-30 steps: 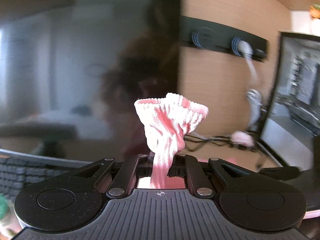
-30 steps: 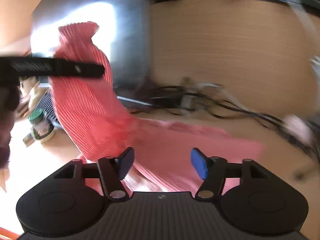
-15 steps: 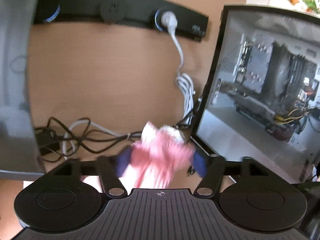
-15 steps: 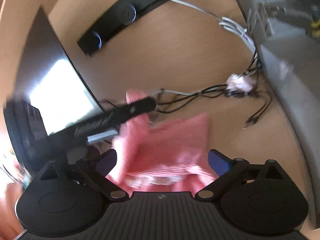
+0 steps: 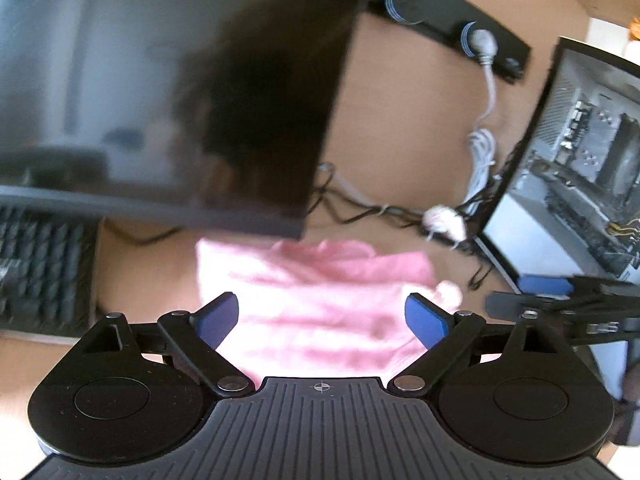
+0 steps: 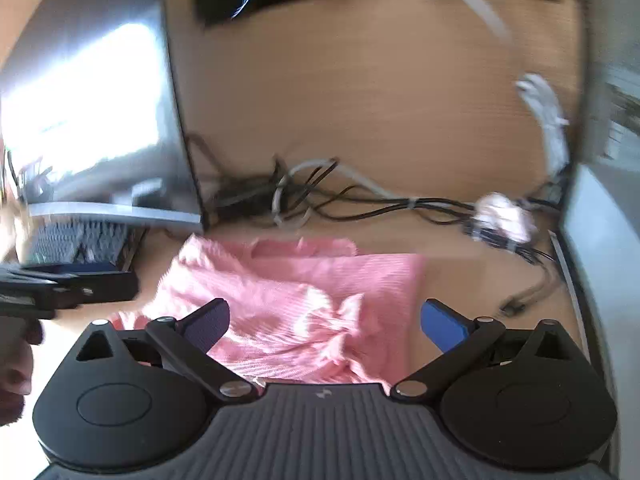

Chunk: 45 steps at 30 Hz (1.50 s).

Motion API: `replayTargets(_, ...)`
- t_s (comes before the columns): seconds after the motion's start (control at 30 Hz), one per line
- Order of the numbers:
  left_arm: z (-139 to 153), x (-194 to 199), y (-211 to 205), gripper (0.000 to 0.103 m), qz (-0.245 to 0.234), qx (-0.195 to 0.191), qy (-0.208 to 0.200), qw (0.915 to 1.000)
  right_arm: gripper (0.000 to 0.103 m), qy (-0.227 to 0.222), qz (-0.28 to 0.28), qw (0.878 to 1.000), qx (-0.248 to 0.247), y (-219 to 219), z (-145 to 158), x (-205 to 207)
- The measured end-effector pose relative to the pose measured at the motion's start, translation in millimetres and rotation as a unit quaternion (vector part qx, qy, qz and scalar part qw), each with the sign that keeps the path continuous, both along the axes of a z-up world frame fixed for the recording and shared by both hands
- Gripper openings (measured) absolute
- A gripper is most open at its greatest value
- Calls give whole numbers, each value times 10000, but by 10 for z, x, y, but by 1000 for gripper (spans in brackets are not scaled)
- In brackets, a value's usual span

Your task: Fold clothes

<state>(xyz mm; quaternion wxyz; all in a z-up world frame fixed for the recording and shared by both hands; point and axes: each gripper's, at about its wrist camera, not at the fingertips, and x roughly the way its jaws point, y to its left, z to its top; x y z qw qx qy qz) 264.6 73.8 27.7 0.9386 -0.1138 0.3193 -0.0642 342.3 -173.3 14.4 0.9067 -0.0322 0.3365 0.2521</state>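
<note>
A pink ribbed knit garment (image 5: 320, 304) lies crumpled on the light wooden table (image 6: 380, 92), filling the lower centre of both views. The left hand-held gripper (image 5: 322, 318) hovers over it, its blue-padded jaws opening with cloth beneath but not pinched. The right hand-held gripper (image 6: 324, 322) stands spread wide over the garment's bunched near edge, touching nothing. The garment's far edge lies near a dark monitor (image 5: 168, 92) at upper left and tangled black and grey cables (image 6: 320, 200). A glass-sided computer case (image 5: 576, 160) bounds the right.
</note>
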Motion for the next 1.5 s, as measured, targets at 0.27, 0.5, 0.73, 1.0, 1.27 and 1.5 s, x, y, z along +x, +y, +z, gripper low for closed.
replayTargets(0.27,-71,89,63,96,-333,-112,81,9994,9,-101,175,9991,-370,276,-18,505)
replayTargets(0.5,-472,657,-74,98,-603,-2,591,9964,21,-117,161,9926,-1196,219,-291,737)
replayTargets(0.73,-589,673,19,98,-522,95,899,9945,50,-221,97,9991,-360,89,11,853)
replayTargets(1.0,-440,265,388,98,265,-354,1130,9926,36,391,253,9955,-828,594,-483,1450)
replayTargets(1.27,-376,-153,621,98,785,-408,1247,9882,7,450,451,9958,-657,616,-549,1522)
replayTargets(1.5,-228,-194,845,98,816,-755,1034,9884,6,-303,812,9962,-69,106,243,359)
